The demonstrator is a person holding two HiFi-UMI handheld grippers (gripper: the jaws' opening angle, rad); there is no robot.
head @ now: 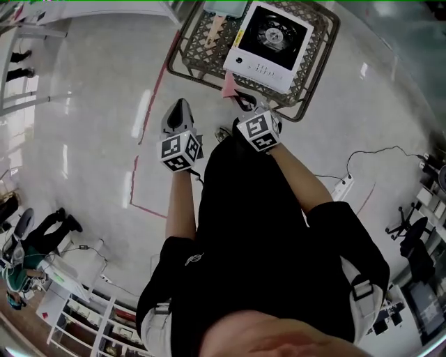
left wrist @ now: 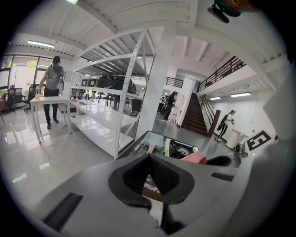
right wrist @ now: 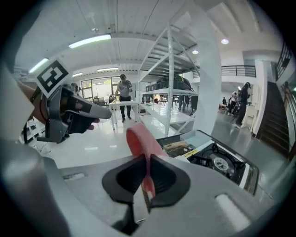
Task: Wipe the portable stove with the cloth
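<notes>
The portable stove (head: pixel 268 42) is white with a black round burner and lies on a woven rattan table (head: pixel 195 49) ahead of me. The stove (right wrist: pixel 217 162) also shows at the right of the right gripper view and, smaller, the stove (left wrist: pixel 181 149) in the left gripper view. My right gripper (head: pixel 242 102) is shut on a pink cloth (head: pixel 228 86) at the table's near edge; the cloth (right wrist: pixel 140 139) stands up between its jaws. My left gripper (head: pixel 180 106) hovers over the floor left of the table, jaws closed together with nothing between them (left wrist: pixel 149 159).
A wooden-handled item (head: pixel 215 29) and a pale blue tray (head: pixel 226 7) lie on the table beside the stove. A white power strip (head: pixel 343 187) with cable lies on the floor at right, red tape lines (head: pixel 150 209) at left. White shelving (left wrist: pixel 121 106) stands beyond; people stand at a distance.
</notes>
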